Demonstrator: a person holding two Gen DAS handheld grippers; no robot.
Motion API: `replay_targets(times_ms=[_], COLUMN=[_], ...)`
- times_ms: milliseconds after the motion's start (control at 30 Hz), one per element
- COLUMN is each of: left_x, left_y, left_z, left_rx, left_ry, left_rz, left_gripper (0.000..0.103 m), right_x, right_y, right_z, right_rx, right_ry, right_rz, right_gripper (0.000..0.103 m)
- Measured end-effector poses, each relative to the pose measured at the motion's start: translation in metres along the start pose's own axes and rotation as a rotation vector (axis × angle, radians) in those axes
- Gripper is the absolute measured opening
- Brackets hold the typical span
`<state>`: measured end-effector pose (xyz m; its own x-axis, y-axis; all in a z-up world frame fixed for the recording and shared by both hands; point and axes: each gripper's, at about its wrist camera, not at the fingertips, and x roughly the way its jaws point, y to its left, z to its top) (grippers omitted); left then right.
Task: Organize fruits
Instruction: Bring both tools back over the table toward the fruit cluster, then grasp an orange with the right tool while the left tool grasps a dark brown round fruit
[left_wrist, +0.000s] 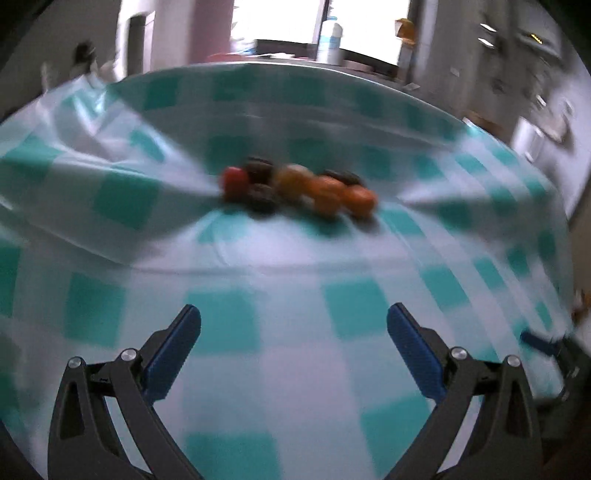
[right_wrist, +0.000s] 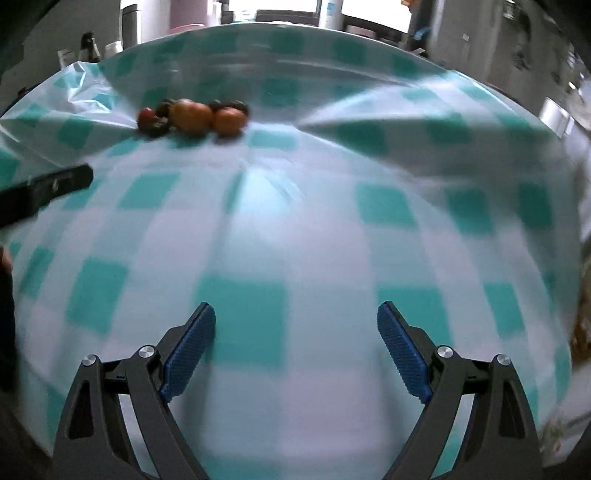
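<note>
Left gripper (left_wrist: 293, 325) and right gripper (right_wrist: 296, 323), jaws wide and empty, above the checked tablecloth (left_wrist: 295, 350). The fruits (left_wrist: 295, 190) lie clustered together farther back on the table, well apart from both.

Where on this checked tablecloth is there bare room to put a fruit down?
The widest free patch is the flat checked cloth between both open grippers and the fruit cluster. There is also bare cloth to the right of the cluster, up to a raised fold. It is crowded only at the cluster, where the fruits touch one another, beside a crumpled fold.
</note>
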<state>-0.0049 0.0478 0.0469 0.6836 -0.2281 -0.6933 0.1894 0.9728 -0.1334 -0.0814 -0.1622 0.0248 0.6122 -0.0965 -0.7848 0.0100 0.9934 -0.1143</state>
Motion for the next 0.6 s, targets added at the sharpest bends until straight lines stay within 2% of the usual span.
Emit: replay_targets(times_ms=[167,233,333,433,500,600], left_x=[0.045,0.062,0.075,0.075,0.073,0.075], left_y=[0.040,0.055,0.074,0.082,0.083,0.079], left_z=[0.049,0.061,0.058,0.055,0.054,0.053], left_rx=[-0.105,-0.174,-0.245,-0.249,-0.246,-0.218], left_ry=[0.016,0.021,0.026,0.026,0.008,0.022], left_rz=[0.080,0.085,0.048,0.014,0.020,0.009], left_gripper=[0.101,0.101,0.101,0.101,0.101,0.101], right_x=[0.043,0.066,0.088,0.109,0.122,0.135], right_y=[0.007,0.012,0.015,0.020,0.025,0.031], right_z=[0.059,0.078,0.104,0.130,0.148,0.166], right_rx=[0.058,0.071,0.087,0.076,0.075,0.069], right_ry=[0.027,0.038,0.040,0.043,0.040,0.036], right_rz=[0.079,0.067,0.070,0.068,0.083,0.085], right_gripper=[0.087,0.087,0.088,0.087,0.085,0.081])
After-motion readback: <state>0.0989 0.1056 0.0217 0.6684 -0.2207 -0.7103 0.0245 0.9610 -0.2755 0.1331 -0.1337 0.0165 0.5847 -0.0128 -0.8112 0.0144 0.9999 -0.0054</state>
